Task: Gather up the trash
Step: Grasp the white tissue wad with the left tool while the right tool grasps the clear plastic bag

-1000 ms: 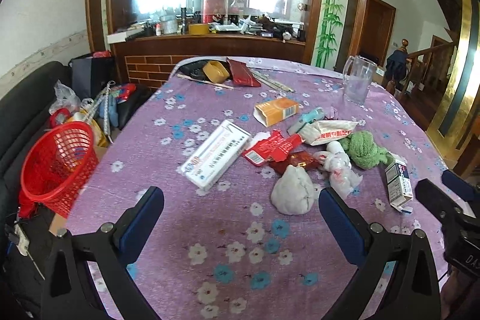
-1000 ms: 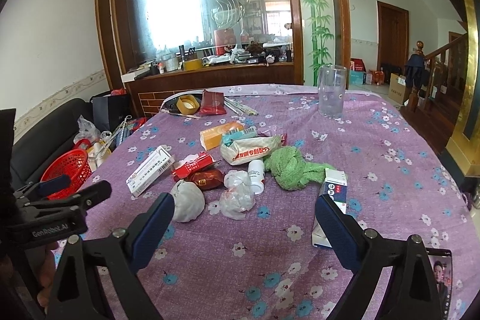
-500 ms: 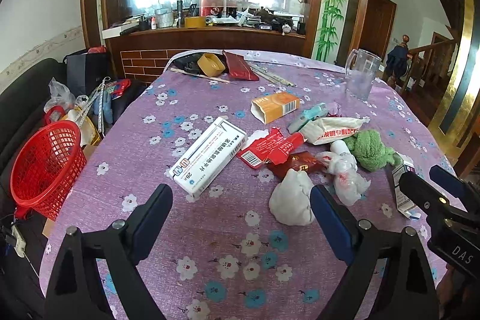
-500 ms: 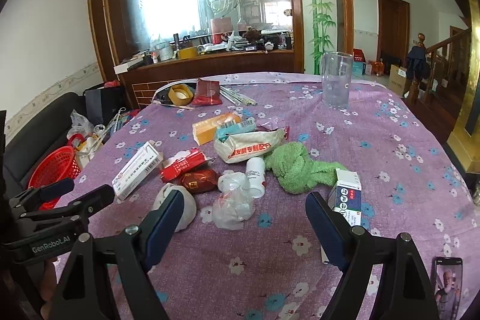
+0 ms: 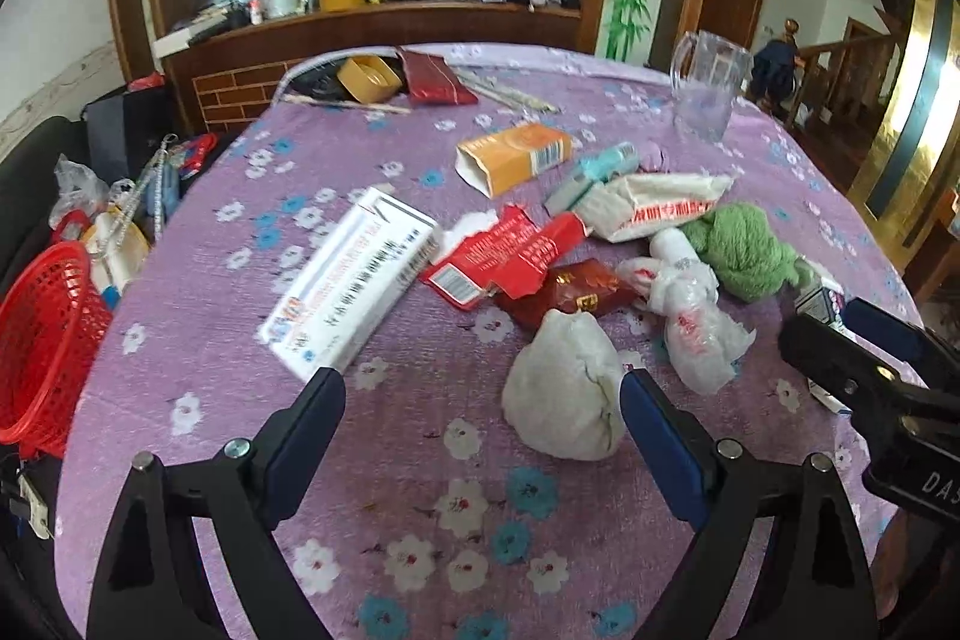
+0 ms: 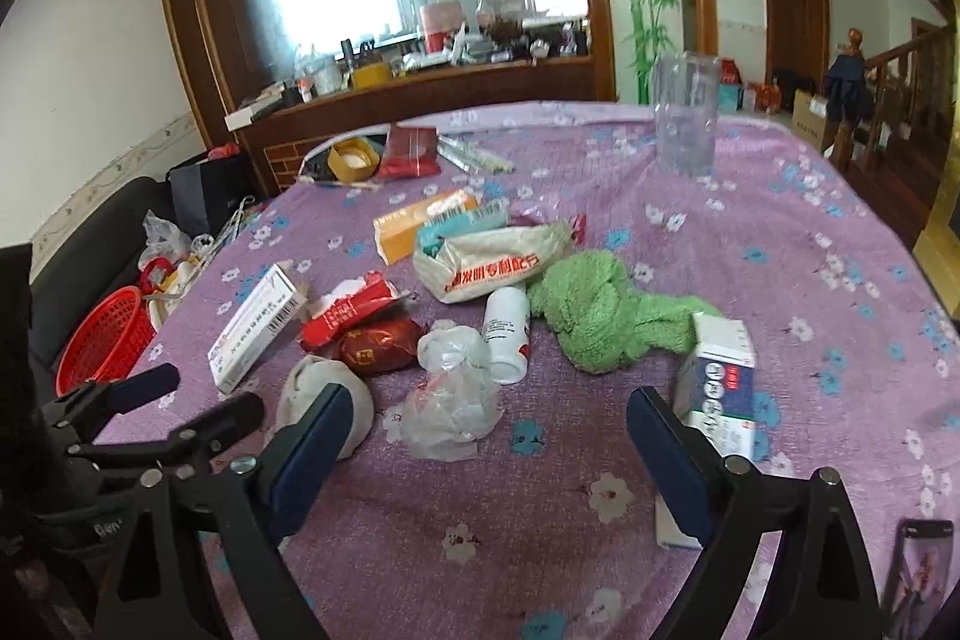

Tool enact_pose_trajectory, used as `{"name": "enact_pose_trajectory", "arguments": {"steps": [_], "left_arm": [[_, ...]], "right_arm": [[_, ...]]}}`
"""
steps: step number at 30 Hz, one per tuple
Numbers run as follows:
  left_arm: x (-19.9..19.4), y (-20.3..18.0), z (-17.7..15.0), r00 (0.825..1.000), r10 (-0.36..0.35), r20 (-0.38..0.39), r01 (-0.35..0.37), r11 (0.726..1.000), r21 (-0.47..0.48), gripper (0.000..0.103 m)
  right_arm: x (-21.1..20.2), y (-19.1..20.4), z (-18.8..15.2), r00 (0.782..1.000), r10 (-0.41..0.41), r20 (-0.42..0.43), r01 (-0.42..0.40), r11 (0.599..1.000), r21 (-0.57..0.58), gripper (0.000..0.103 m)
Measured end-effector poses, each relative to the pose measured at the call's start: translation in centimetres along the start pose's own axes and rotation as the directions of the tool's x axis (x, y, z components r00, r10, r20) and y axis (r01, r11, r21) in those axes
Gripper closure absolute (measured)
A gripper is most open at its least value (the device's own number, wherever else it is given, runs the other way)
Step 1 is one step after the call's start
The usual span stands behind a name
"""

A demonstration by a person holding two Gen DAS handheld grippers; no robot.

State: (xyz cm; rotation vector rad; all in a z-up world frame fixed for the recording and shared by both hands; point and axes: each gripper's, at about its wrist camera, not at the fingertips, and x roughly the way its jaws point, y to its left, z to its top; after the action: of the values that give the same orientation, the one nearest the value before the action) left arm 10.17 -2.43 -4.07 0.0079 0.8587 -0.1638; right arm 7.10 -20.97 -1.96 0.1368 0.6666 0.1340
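Trash lies scattered on the purple flowered tablecloth (image 5: 198,340): a long white box (image 5: 354,280), a torn red wrapper (image 5: 504,256), a crumpled white tissue wad (image 5: 561,394), a clear plastic bag (image 6: 453,403), an orange carton (image 5: 513,155), a white pouch (image 6: 492,262) and a small white-blue box (image 6: 720,379). My left gripper (image 5: 483,418) is open and empty, the tissue wad just inside its right finger. My right gripper (image 6: 486,436) is open and empty, low over the plastic bag. A red basket (image 5: 42,340) stands beside the table at the left.
A green cloth (image 6: 600,316) and a white bottle (image 6: 507,334) lie among the trash. A clear jug (image 5: 705,85) stands at the far right of the table. A tape roll (image 5: 366,76) and red packet (image 5: 432,79) lie at the far edge. A phone (image 6: 915,574) lies near right.
Both grippers have moved forward and lower toward the trash pile. The tissue wad now sits by the left gripper's right finger and the plastic bag lies between the right gripper's fingers.
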Motion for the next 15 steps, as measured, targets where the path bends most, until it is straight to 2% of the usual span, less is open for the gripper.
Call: {"name": "enact_pose_trajectory", "arguments": {"steps": [5,7,8,9,10,12,14,15], "left_arm": [[1.9,-1.1,0.1,0.999,-0.015,-0.03,0.017,0.999,0.045,0.01],[2.9,-1.4,0.2,0.999,-0.016,-0.046,0.019,0.998,0.059,0.025],[3.1,-1.5,0.2,0.998,-0.029,-0.059,0.032,0.998,0.06,0.039],[3.3,-1.5,0.3,0.996,-0.06,-0.067,0.063,0.997,0.054,0.047],[3.2,-1.5,0.4,0.994,-0.084,-0.067,0.087,0.995,0.05,0.057],[3.1,-1.8,0.3,0.993,-0.104,-0.06,0.107,0.993,0.054,0.068],[3.0,-2.2,0.1,0.995,-0.092,-0.048,0.095,0.993,0.067,0.069],[3.0,-2.4,-0.1,0.995,-0.088,-0.044,0.091,0.993,0.074,0.073]], "right_arm": [[3.1,-0.8,0.8,0.996,0.062,-0.071,-0.059,0.997,0.048,0.008],[4.1,-1.0,1.1,0.992,0.089,-0.091,-0.082,0.994,0.074,0.008],[4.8,-1.2,1.3,0.99,0.095,-0.105,-0.086,0.992,0.091,0.009],[5.3,-1.2,1.3,0.988,0.097,-0.117,-0.086,0.991,0.099,0.012],[5.9,-1.2,1.4,0.987,0.096,-0.131,-0.084,0.991,0.101,0.016],[7.3,-1.1,1.2,0.98,0.095,-0.175,-0.078,0.992,0.104,0.038],[8.7,-1.0,0.7,0.968,0.115,-0.221,-0.09,0.988,0.122,0.054],[9.0,-0.9,0.5,0.964,0.132,-0.229,-0.105,0.986,0.129,0.055]]}}
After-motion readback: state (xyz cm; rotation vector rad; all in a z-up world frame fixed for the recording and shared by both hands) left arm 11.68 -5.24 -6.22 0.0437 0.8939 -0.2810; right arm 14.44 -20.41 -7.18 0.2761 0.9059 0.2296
